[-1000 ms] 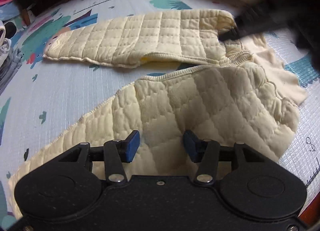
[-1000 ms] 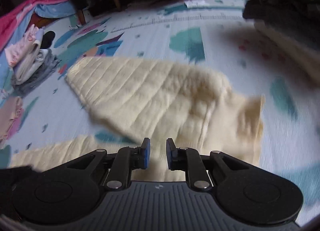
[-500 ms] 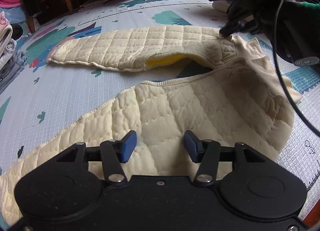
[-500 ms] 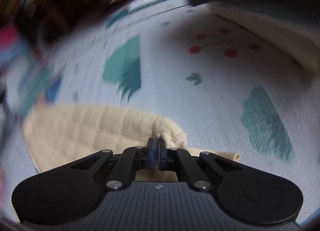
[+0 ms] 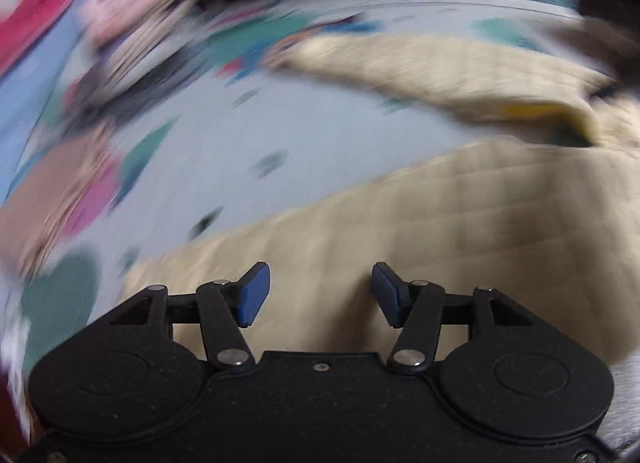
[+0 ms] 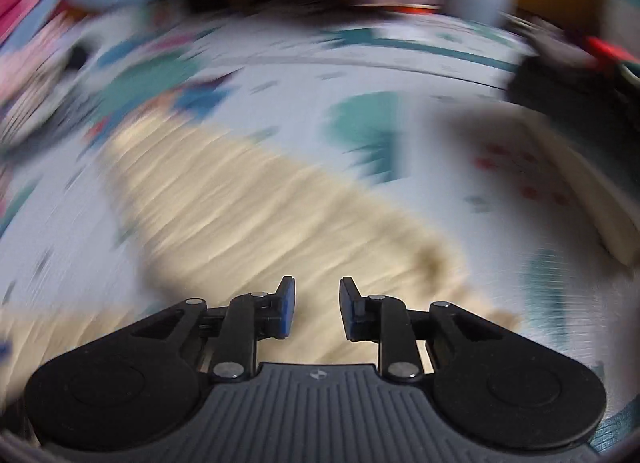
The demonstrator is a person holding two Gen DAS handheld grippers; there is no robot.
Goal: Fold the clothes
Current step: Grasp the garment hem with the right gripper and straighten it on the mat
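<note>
Both views were pretty smeared with motion blur, so only the big stuff read clearly. The main thing was the cream quilted garment [image 5: 460,223], lying spread out flat on the patterned play mat [image 5: 224,135] on the floor. It looked like quilted trousers: from the left wrist view one leg [image 5: 432,67] stretched across the mat further out, and the other leg sat right under the gripper, with a strip of bare mat between the two. A bit of yellow lining [image 5: 528,109] showed where the far leg's edge lifted, next to where the legs joined.

The left gripper [image 5: 320,295] was above the near leg of the garment with its jaws wide apart, having just been opening further, and nothing was pinched between the blue pads [image 5: 252,295], only cloth lying flat below them.

The right gripper [image 6: 317,309] was over the cream garment [image 6: 248,215] too, at its end nearest the camera. Its jaws stood a little apart, having just opened, and no cloth was caught in the gap between them.

Beyond the garment, toward the left edge of the mat, there was a messy pile of pink and grey clothes [image 5: 132,35], too blurred to tell apart. On the garment's right in the right wrist view sat some dark stuff [image 6: 572,91] I couldn't make out.
</note>
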